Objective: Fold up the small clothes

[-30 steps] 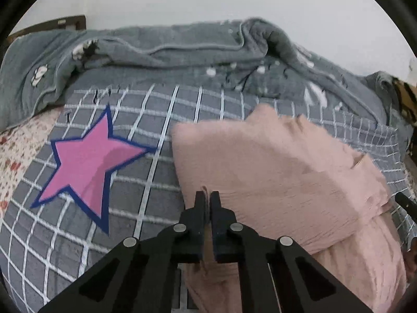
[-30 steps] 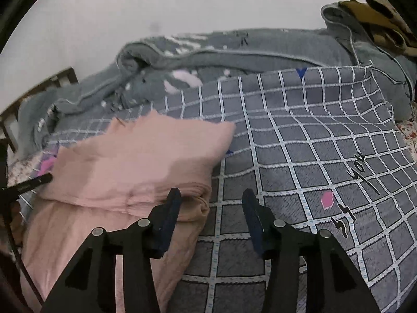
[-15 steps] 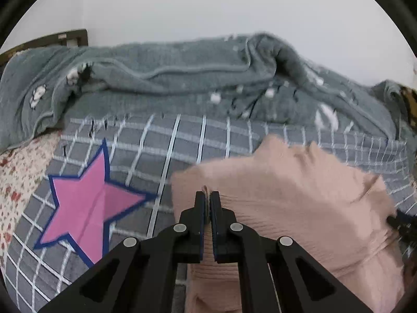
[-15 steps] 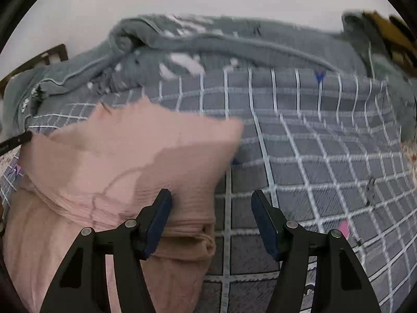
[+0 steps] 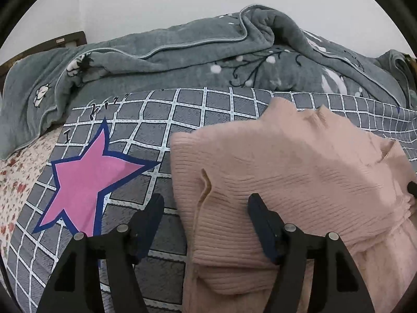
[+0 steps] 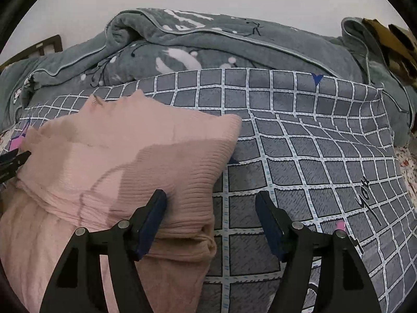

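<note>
Nearest the left wrist camera, the left gripper (image 5: 204,207) is standing with its jaws apart, having just been opening; the folded edge of the pink knitted garment (image 5: 299,172) is lying between them, and neither pad is pressing it. In the right wrist view the right gripper (image 6: 211,204) is likewise standing with its jaws apart, having just been opening, and is straddling the garment's (image 6: 125,161) opposite edge without clamping it.

The garment is lying folded over itself on the grey checked cover (image 5: 203,109) of the bed, its ribbed layer on top.

Only the left view is showing the big pink star (image 5: 86,180) printed on the cover beside the garment, and the flowered sheet (image 5: 15,180) at the bed's edge. Only the right view is showing the cover's wide bare stretch (image 6: 312,143) with black lettering, and a brown cloth (image 6: 391,41) at the far corner.

Farther back in both, a crumpled grey blanket (image 5: 182,52) is lying along the cover's far edge, against a pale wall (image 5: 182,0).
</note>
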{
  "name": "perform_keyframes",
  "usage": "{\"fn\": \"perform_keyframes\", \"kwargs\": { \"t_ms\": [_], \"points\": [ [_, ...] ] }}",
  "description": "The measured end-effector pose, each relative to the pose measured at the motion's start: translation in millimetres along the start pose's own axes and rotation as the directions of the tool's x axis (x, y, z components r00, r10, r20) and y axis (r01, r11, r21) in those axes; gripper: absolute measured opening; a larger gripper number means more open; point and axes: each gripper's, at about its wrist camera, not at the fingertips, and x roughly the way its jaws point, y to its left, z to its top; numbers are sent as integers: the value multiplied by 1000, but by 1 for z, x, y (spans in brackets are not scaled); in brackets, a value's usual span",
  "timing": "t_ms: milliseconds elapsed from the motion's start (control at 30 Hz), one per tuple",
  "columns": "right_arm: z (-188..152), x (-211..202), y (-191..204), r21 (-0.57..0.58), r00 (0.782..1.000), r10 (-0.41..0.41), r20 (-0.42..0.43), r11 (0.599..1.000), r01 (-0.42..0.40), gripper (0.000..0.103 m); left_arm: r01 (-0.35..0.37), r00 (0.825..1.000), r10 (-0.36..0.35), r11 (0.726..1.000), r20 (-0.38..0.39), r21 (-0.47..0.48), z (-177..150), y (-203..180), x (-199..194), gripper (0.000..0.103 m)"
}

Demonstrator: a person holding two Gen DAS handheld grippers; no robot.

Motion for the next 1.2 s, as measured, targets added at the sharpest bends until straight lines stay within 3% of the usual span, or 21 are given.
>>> {"fn": "perform_keyframes", "kwargs": {
  "t_ms": [167,333,1200],
  "points": [
    [0,-4,3,-16,1000,14,27,1000,-14,68,-49,999,49,998,3,39,0,-9,1,66],
    [2,-1,1,-3,1000,19,16,1000,-19,65,-13,1000,13,1000,-11,0,0,-2,3,67],
    [2,1,10,-49,999,-28,24,998,29,62,-7,1000,7,1000,-12,0,1,-3,3,68]
  ]
}}
